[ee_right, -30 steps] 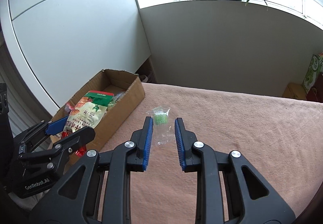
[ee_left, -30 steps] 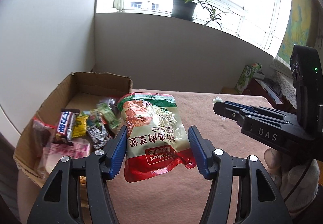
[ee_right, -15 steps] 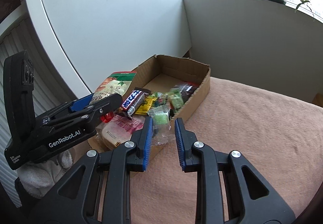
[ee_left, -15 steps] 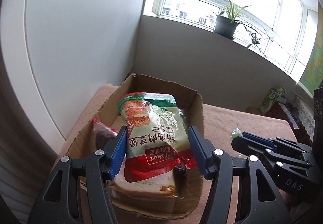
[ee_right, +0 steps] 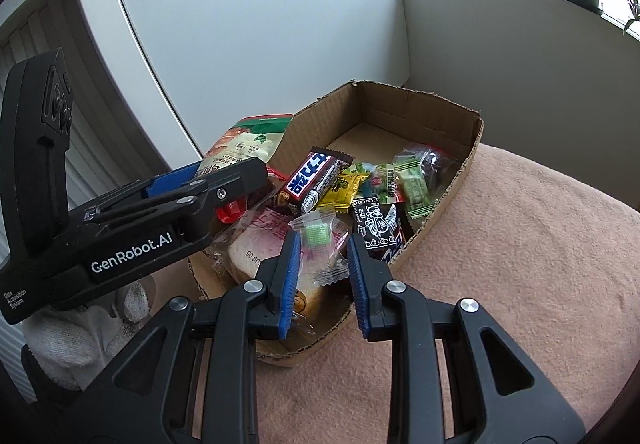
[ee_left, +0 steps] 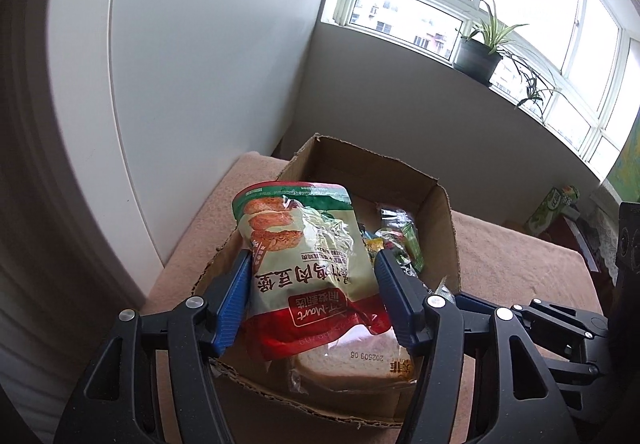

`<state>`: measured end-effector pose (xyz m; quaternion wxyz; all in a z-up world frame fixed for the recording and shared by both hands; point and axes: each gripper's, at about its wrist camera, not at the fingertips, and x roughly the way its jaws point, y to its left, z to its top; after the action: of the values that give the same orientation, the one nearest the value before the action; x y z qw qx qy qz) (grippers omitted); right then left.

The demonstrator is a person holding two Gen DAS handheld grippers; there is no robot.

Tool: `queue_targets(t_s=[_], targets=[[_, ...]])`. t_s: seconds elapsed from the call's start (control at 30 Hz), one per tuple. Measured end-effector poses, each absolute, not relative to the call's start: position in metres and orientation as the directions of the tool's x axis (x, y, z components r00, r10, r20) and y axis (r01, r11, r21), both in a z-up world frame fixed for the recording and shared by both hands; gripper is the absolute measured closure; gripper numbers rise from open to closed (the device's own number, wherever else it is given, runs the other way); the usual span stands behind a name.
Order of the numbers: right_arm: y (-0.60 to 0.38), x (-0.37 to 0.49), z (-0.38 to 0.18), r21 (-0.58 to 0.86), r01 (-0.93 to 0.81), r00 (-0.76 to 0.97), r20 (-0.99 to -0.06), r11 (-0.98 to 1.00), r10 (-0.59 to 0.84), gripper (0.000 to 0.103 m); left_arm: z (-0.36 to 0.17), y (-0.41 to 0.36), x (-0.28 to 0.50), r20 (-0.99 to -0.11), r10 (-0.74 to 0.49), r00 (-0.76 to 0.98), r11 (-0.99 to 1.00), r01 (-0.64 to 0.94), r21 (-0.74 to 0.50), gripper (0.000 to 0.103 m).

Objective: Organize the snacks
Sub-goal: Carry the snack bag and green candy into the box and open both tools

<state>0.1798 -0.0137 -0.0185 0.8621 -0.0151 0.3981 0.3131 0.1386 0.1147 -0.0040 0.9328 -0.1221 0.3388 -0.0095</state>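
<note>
Both tongs tilt down over the cardboard box (ee_right: 474, 148): left tongs (ee_left: 316, 296) opening around the pouch (ee_left: 308, 264), right tongs (ee_right: 322, 272) opening around the clear candy packet (ee_right: 320, 244); the box's far end lies bare.

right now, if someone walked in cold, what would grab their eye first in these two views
The big red-and-green snack pouch between the left gripper's blue pads, hanging over the near end of the cardboard box, with the jaws opening. Next, the right gripper, its jaws opening around a small clear packet with a green sweet over the same box. Behind it lies a jumble of bright wrappers, a dark chocolate bar on top.
</note>
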Motion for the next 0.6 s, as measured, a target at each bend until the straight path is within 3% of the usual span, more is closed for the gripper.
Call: queue_targets(t_s=[0.07, 0.17, 0.33, 0.43, 0.6], targets=[[-0.014, 0.18, -0.02, 0.221, -0.551, 0.488, -0.698, 0.805, 0.525, 0.071, -0.003, 0.11, 0.145, -0.632, -0.101, 0.769, 0.969, -0.067, -0.237, 0.039], [-0.013, 0.182, -0.021, 0.222, -0.551, 0.491, -0.694, 0.805, 0.527, 0.052, -0.003, 0.113, 0.144, -0.631, -0.104, 0.768, 0.967, -0.069, -0.244, 0.036], [-0.014, 0.18, -0.019, 0.21, -0.556, 0.497, -0.692, 0.804, 0.524, 0.048, -0.002, 0.112, 0.143, -0.628, -0.102, 0.771, 0.969, -0.064, -0.237, 0.036], [-0.017, 0.178, -0.019, 0.19, -0.553, 0.51, -0.692, 0.811, 0.51, 0.033, -0.001, 0.111, 0.141, -0.621, -0.113, 0.776, 0.968, -0.055, -0.244, 0.036], [-0.023, 0.176, -0.019, 0.16, -0.544, 0.533, -0.692, 0.824, 0.487, 0.025, 0.0, 0.109, 0.138, -0.617, -0.101, 0.78, 0.972, -0.055, -0.229, 0.036]])
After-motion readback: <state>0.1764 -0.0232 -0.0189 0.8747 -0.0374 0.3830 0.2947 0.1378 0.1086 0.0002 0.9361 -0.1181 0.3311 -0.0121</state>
